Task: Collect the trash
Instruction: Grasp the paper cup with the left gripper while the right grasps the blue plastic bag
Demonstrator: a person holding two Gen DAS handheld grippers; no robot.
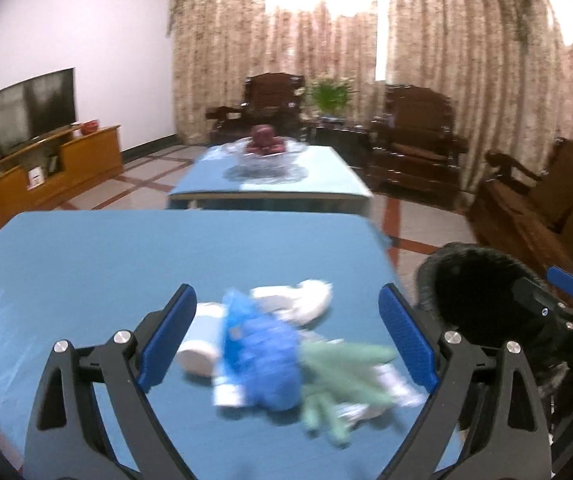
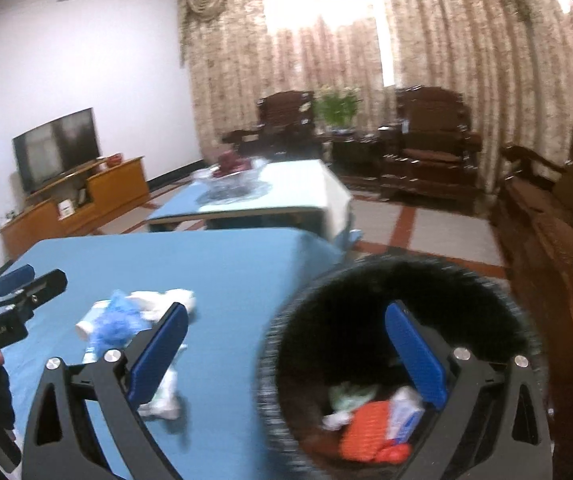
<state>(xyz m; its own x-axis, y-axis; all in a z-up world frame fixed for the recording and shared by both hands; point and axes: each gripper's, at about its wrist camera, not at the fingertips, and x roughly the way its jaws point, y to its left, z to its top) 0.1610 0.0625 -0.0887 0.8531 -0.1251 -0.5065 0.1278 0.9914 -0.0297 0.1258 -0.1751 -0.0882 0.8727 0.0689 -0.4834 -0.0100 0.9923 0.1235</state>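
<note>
A pile of trash lies on the blue table (image 1: 86,264): a crumpled blue bag (image 1: 262,352), a green wrapper (image 1: 342,376), a white cup (image 1: 200,344) and white tissue (image 1: 298,300). My left gripper (image 1: 286,336) is open, its fingers either side of the pile, just above it. The black bin (image 2: 398,320) stands off the table's right edge and holds an orange wrapper (image 2: 366,428) and other scraps. My right gripper (image 2: 286,348) is open and empty over the bin's near rim. The pile also shows in the right wrist view (image 2: 126,320).
A second blue table (image 1: 270,184) with a glass fruit bowl (image 1: 266,156) stands beyond. Dark wooden armchairs (image 1: 418,140) line the back and right. A TV (image 1: 34,112) on a wooden cabinet is at the left. Tiled floor lies between.
</note>
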